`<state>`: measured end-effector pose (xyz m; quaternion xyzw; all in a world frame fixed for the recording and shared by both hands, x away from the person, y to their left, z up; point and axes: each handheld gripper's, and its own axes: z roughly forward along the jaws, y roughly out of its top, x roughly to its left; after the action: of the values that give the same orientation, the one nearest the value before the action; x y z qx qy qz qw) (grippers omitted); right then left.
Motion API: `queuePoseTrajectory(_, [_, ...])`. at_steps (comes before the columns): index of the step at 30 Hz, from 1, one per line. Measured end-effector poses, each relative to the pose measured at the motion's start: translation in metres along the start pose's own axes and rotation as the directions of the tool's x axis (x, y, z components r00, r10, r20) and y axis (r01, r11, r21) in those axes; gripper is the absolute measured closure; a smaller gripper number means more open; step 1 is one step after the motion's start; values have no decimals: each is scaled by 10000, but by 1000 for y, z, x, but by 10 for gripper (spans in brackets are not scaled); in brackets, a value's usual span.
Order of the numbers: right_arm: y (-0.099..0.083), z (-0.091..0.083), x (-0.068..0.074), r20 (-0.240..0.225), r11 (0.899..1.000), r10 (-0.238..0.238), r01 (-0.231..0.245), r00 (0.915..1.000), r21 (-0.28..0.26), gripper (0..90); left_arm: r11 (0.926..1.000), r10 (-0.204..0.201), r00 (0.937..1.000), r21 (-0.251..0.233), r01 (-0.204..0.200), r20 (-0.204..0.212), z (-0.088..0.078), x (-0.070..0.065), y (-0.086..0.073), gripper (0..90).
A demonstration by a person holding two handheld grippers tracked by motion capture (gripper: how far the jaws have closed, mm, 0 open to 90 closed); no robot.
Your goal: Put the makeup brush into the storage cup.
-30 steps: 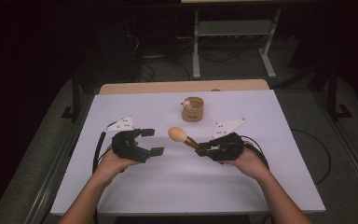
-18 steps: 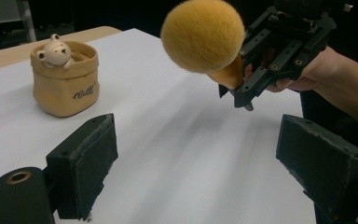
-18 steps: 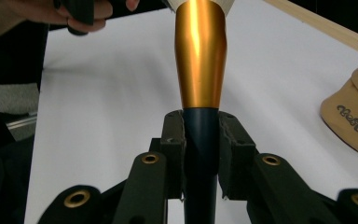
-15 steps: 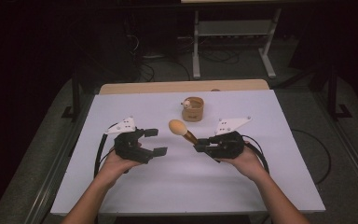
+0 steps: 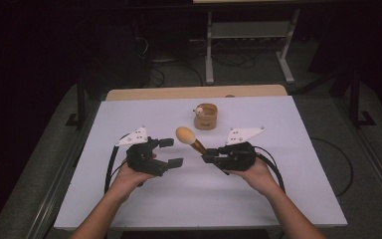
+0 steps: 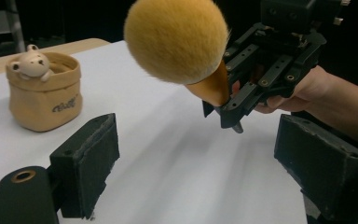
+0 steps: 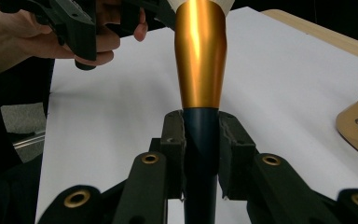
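Brush [image 5: 188, 138] between both grippers; bear pouch [image 5: 206, 116] stands behind.

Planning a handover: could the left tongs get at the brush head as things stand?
Probably yes. The left tongs are open and face the brush, which the right tongs hold by its handle, off the table. Nothing lies between; the pouch sits farther back.
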<state>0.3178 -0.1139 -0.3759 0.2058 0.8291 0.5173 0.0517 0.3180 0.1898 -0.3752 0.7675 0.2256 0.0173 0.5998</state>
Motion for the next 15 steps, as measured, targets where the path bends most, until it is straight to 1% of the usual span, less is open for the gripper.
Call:
queuePoseTrajectory(3, [0,2,2,5,10000,40,-40,10000,-36,736,10000,-45,10000,14,45,70,2,-2,-1,140])
queuePoseTrajectory(4, [0,2,1,-10,10000,-5,5,10000,-67,735,10000,11,10000,42,-11,67,3,-2,-1,143])
queuePoseTrajectory(6, [1,4,3,-13,10000,35,-35,10000,-58,736,10000,-74,9999,45,73,97,4,-3,-2,148])
queuePoseTrajectory(8, [1,6,3,-38,9999,11,-12,10000,-127,736,10000,-27,10000,31,27,91,5,-3,-3,151])
queuePoseTrajectory(12, [1,9,5,-6,9999,-24,24,10000,-144,736,10000,-30,9999,-7,30,152,5,-3,-3,195])
queuePoseTrajectory(15, [2,12,7,-79,9999,67,-68,9999,-159,736,10000,-60,9998,-26,61,176,6,-4,-3,214])
